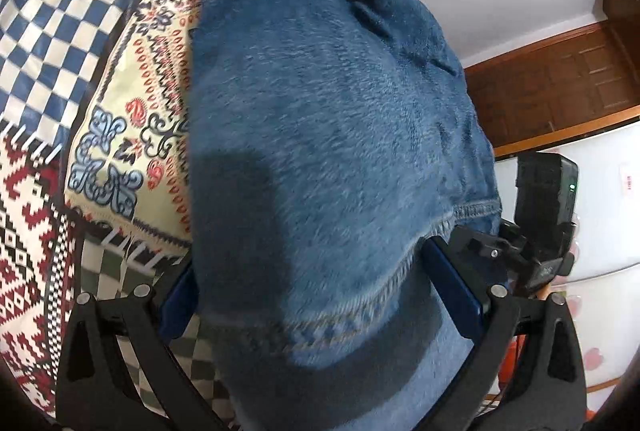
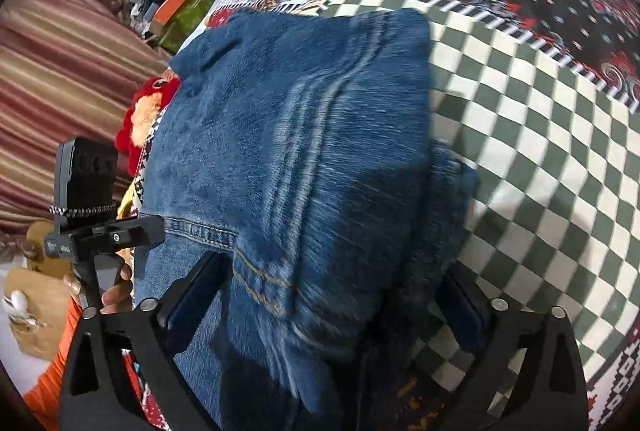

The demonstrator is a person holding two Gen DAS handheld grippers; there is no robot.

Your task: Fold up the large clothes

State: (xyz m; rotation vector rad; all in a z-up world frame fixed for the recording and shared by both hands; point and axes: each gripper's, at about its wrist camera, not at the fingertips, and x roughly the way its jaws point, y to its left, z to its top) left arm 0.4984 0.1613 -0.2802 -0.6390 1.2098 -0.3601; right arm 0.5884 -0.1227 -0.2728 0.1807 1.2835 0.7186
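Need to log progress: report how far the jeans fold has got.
Done: the jeans lie doubled over in layers on the patchwork bedspread.
In hand: the denim lies between both wide-set jaws, left gripper and right gripper; the right looks released.
Left: possibly another fold and smoothing.

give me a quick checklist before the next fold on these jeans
1. Right gripper jaws wide, denim between them but not pinched: ok.
2. Left gripper jaws wide apart, whether the pads press the cloth: cannot tell.
3. Jeans lying doubled over on the patterned bedspread: ok.
4. Folded edges lined up: cannot tell, both views are blurred.
5. Bare bedspread beside the jeans for the next fold: ok.
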